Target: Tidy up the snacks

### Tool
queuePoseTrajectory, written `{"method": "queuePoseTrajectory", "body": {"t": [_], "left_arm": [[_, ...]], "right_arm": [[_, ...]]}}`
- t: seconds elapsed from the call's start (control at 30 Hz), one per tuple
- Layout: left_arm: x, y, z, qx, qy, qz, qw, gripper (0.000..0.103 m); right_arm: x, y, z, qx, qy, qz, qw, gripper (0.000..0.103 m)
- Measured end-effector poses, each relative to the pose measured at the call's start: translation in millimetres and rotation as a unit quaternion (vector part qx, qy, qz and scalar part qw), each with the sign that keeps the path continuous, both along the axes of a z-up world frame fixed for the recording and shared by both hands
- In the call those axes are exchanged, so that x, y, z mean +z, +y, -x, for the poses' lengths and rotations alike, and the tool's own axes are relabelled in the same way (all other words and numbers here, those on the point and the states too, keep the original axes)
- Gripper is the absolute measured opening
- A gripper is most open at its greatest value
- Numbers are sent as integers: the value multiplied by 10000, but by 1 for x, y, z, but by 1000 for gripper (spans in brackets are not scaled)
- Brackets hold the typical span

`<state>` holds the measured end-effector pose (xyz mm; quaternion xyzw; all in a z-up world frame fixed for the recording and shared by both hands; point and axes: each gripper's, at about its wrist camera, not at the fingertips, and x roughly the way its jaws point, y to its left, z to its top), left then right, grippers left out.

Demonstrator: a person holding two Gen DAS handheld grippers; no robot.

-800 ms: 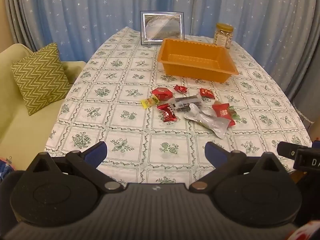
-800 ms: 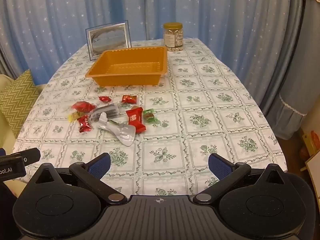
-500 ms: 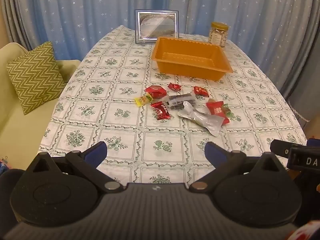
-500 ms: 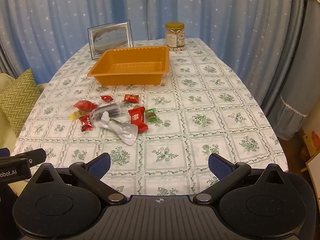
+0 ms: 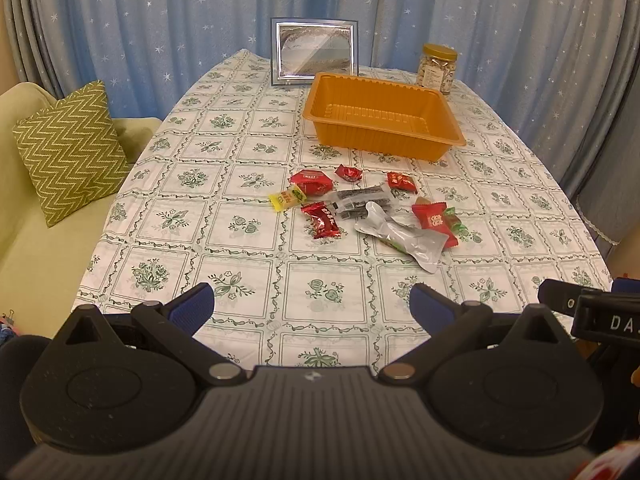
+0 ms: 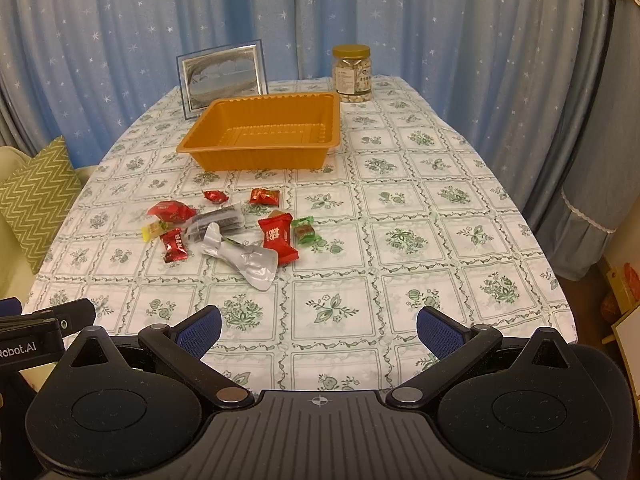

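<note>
- Both views have crept slightly nearer the bench [image 5: 248, 256] since a moment ago; the snack pile [image 5: 360, 212] lies untouched.
- My left tongs [image 5: 312, 300] and right tongs [image 6: 318, 326] gape wide, empty; the orange tray [image 5: 380, 120] holds nothing.

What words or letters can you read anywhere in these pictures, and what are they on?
"DA": white letters, cut off at the picture's edge, on the black body of the right tool, seen from the left wrist.
"Robot.AI": white letters, start possibly cut off, on the black body of the left tool, seen from the right wrist.
Big red snack packet: white print, too blurred to read.
Clear plastic jar with gold lid: label too small.
Other wrappers: unreadable.
</note>
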<state>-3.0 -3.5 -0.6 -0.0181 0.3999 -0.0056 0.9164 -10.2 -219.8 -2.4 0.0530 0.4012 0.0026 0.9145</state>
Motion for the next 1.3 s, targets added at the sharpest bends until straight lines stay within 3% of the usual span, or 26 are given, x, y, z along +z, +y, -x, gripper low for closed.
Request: {"method": "queuePoseTrajectory", "body": {"t": [1.3], "left_arm": [[-3,-5,-3,-65,48,39,10000,103]], "right_arm": [[-4,0,-2,6,49,44,10000,103]]}}
